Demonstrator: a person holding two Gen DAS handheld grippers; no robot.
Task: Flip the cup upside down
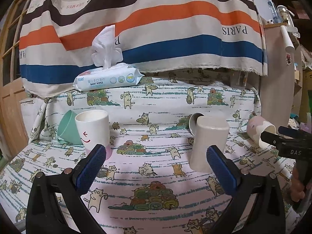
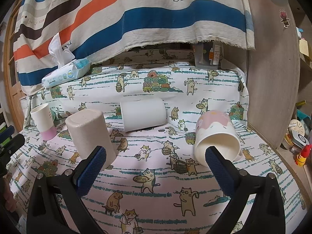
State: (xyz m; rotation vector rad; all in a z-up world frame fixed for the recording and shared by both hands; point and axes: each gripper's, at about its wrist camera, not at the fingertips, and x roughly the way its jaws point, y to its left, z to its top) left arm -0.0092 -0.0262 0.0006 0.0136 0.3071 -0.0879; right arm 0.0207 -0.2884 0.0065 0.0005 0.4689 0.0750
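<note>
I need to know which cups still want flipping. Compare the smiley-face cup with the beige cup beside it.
The smiley-face cup stands mouth up; the beige cup stands mouth down, flat base on top.
The smiley-face cup is white with a pink base band and a drawn face; the beige cup is plain and speckled.
Both are handleless tumblers standing on the cat-print cloth, and no fingers touch either.

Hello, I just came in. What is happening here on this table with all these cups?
A person holds a two-finger gripper in each hand over a table with a cat-print cloth. Both the left gripper and the right gripper are open and hold nothing. The beige cup already stands upside down. The smiley cup stands upright; the pink-patterned cup, white cup and green cup lie tipped.
</note>
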